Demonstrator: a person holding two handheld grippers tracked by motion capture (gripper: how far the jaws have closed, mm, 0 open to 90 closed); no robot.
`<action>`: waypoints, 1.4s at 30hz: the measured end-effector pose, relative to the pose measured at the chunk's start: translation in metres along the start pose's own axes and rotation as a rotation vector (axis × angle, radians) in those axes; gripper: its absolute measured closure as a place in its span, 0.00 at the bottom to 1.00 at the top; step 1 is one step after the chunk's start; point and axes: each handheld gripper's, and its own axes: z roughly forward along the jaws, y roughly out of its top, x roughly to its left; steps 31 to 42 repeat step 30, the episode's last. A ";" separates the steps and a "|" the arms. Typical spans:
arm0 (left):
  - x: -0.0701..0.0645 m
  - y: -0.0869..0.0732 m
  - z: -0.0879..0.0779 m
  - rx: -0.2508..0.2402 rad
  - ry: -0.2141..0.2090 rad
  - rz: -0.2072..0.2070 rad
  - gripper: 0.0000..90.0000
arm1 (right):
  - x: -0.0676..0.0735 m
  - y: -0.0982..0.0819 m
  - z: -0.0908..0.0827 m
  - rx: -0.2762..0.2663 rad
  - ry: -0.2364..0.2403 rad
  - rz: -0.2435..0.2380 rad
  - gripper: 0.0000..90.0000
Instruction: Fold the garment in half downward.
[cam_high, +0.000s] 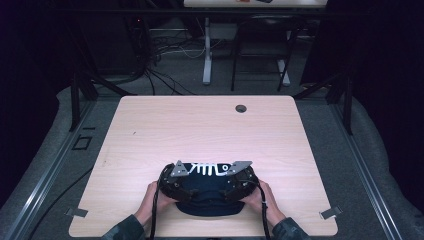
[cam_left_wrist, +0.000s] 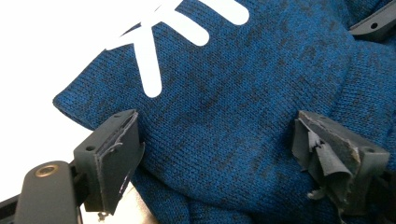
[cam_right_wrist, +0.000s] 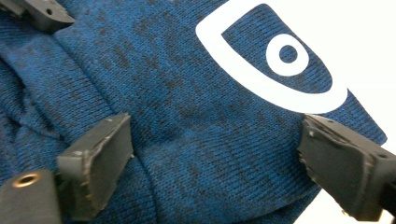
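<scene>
A dark blue knit garment (cam_high: 207, 196) with a white fish-skeleton print (cam_high: 210, 169) lies bunched near the front edge of the table. My left gripper (cam_high: 175, 182) rests over its left part and my right gripper (cam_high: 240, 181) over its right part, each held by a hand. In the left gripper view the left gripper (cam_left_wrist: 215, 123) stands open, its jaws wide apart over the blue knit (cam_left_wrist: 224, 93) with its white bars. The right gripper (cam_right_wrist: 215, 128) is open too, and the knit (cam_right_wrist: 177, 102) with the white eye shape (cam_right_wrist: 287, 53) lies between its jaws.
The light wooden table (cam_high: 200, 125) has a round cable hole (cam_high: 241, 108) at the back. Metal clips sit at its front corners (cam_high: 77, 212) (cam_high: 330, 213). A jaw of the other gripper (cam_left_wrist: 373, 23) (cam_right_wrist: 42, 11) shows at the edge of each gripper view. Cables and desk legs lie beyond the table.
</scene>
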 end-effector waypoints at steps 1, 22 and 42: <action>0.000 0.000 -0.001 -0.006 -0.002 0.002 0.16 | 0.000 0.000 0.000 0.004 -0.005 0.004 0.06; 0.050 -0.026 -0.043 -0.116 0.128 -0.148 0.00 | -0.040 -0.034 -0.059 -0.151 -0.067 0.185 0.00; 0.073 -0.042 -0.034 -0.083 0.161 -0.218 0.00 | -0.066 -0.062 -0.046 -0.075 -0.096 0.265 0.00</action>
